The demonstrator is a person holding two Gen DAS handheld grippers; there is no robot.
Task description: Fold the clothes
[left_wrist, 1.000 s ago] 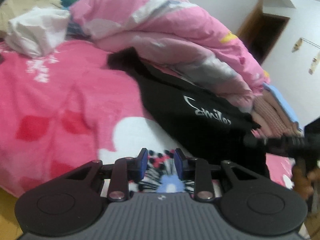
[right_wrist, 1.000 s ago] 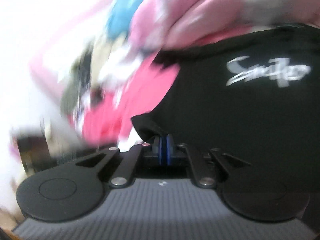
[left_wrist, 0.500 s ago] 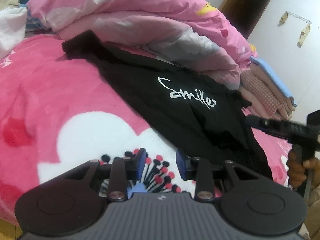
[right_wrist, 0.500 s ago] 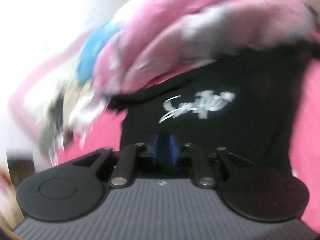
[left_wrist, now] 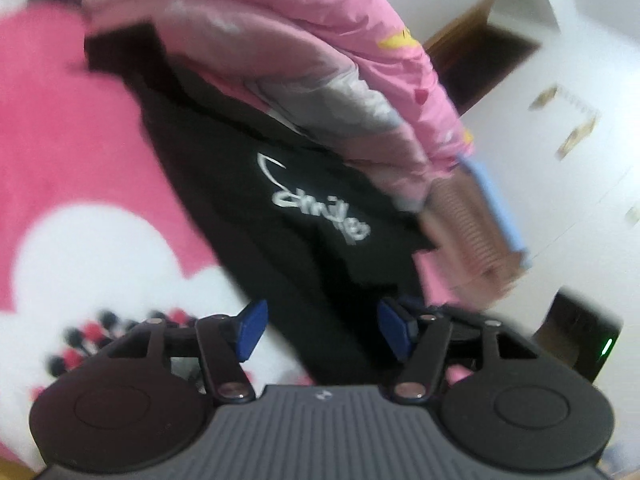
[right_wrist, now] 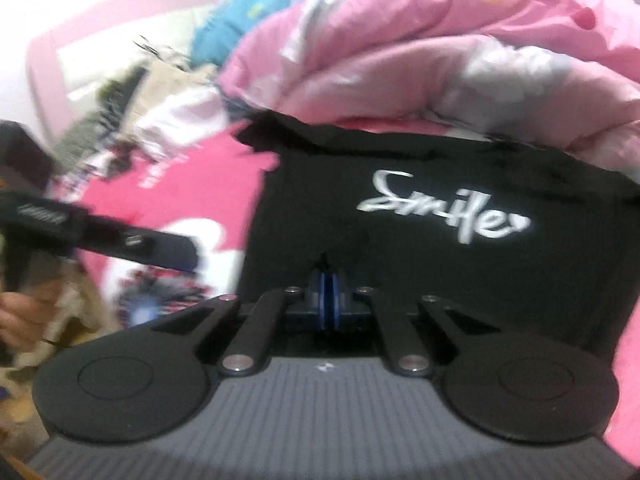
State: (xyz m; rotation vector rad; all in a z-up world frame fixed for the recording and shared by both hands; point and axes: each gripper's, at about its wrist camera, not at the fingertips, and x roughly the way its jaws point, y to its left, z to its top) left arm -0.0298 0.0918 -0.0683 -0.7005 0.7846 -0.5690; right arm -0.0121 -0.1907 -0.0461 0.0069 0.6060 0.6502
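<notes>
A black T-shirt is lying spread on the pink bed, its top edge tucked against a heaped pink quilt. The right gripper is pinching the shirt's near hem with fingers pressed together, while the left gripper is hovering over the hem, fingers spread wide.

A home bedroom: bed with pink blanket, heaped quilt, doorway.
</notes>
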